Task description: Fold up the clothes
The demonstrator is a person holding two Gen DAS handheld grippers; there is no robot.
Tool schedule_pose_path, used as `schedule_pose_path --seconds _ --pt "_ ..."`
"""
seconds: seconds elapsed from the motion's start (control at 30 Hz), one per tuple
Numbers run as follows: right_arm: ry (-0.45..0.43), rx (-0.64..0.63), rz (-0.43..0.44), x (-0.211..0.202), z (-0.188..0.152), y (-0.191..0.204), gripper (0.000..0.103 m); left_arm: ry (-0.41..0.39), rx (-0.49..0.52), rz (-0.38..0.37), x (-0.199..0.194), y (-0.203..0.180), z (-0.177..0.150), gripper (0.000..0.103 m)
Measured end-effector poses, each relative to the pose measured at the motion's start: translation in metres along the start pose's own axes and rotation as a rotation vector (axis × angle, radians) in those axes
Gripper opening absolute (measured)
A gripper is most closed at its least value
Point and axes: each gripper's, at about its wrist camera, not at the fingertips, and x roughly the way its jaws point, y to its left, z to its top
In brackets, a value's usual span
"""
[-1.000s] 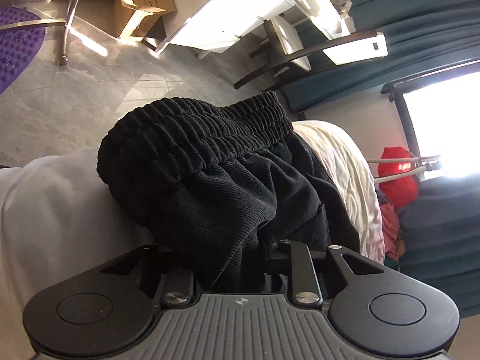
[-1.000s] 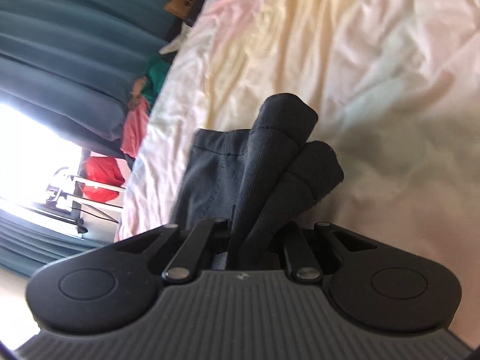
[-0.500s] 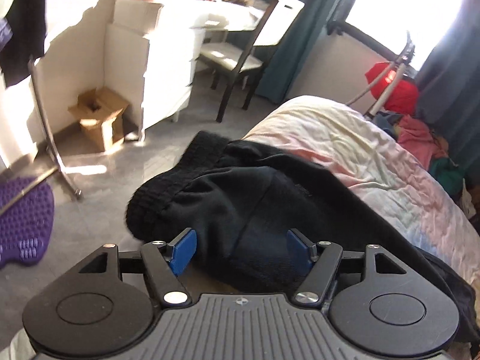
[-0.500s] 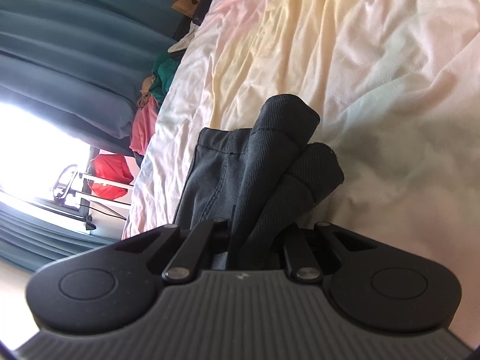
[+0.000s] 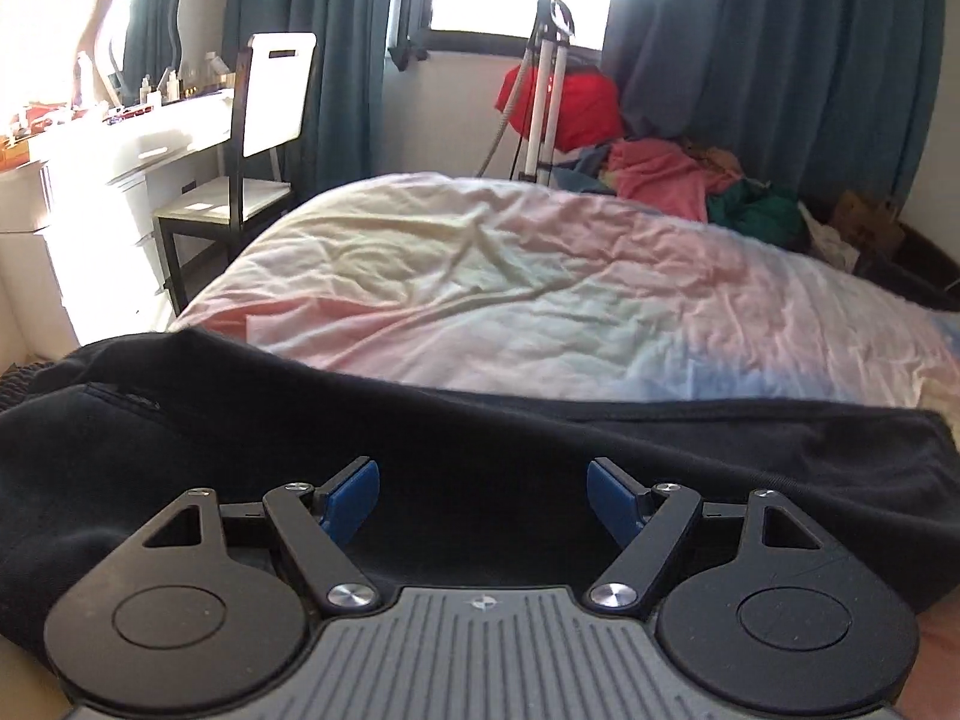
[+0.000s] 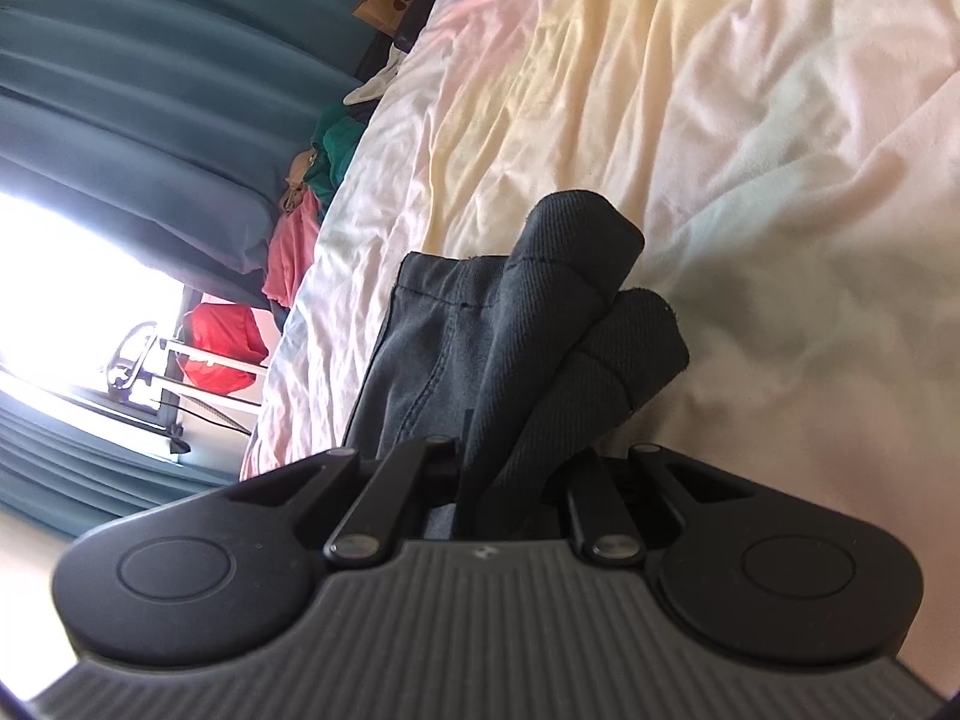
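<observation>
Lying along the near edge of the bed, the black trousers are pinched at one bunched end by the right claw while the empty left claw is opening above them and is best re-closed on a flat edge.

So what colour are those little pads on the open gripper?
Blue pads, clearest in the left wrist view.

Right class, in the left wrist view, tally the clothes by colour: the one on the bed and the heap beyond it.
Black: 1, the black garment on the bed
Red: 1
Pink: 1
Green: 1
Total: 4
</observation>
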Motion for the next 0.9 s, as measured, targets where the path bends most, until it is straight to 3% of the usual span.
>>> schedule_pose_path --seconds 0.1,0.23,0.67,0.7,0.77,0.9 --pt "0.006 0.015 0.006 0.000 0.000 -0.003 0.009 0.053 0.008 0.004 0.029 0.006 -0.024 0.082" --pt "0.009 0.014 0.000 0.000 -0.001 -0.003 0.009 0.008 0.085 0.015 0.035 0.006 -0.046 0.084" --pt "0.052 -0.032 -0.058 0.011 -0.003 -0.001 0.015 -0.026 0.074 0.054 0.031 0.004 -0.051 0.086" --pt "0.063 -0.021 -0.048 0.013 -0.003 -0.003 0.016 -0.025 0.072 0.052 0.031 0.005 -0.050 0.086" --pt "0.098 0.006 -0.022 0.019 -0.003 -0.007 0.032 -0.023 0.068 0.050 0.031 0.005 -0.050 0.086" --pt "0.159 -0.032 -0.013 0.032 -0.008 -0.001 0.040 -0.025 0.066 0.050 0.031 0.006 -0.049 0.086"
